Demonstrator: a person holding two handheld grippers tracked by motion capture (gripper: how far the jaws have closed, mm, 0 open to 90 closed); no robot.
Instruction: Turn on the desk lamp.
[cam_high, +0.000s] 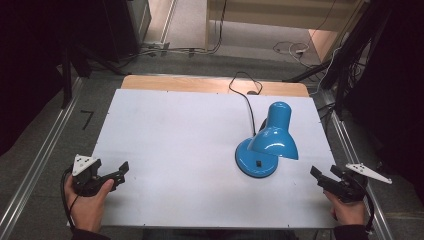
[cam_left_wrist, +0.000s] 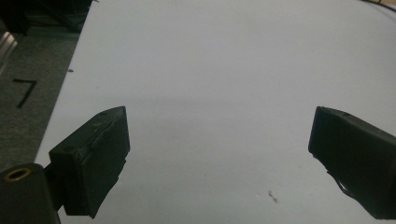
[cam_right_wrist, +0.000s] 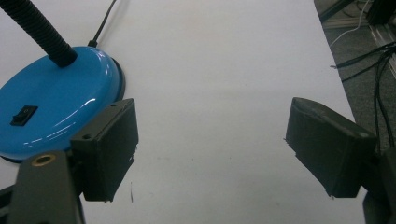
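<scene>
Holding both tools at the near table (cam_high: 165, 150) edge: left gripper (cam_high: 121, 171) and right gripper (cam_high: 323, 174) are sitting released, jaws wide, nothing between. Farther in, blue lamp (cam_high: 267, 145) is standing right of centre, just beside the right gripper.

Dim room, soft overhead light; glare on lamp shade (cam_high: 274, 142); pics slightly blurry.

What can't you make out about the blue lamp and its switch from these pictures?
- Lamp bulb: high view, hidden under the shade.
- Switch position: right gripper view, too small to read.
- Lamp cord: high view, far end lost over the table edge.
- Lamp shade: right gripper view, cut off by the top edge.
</scene>
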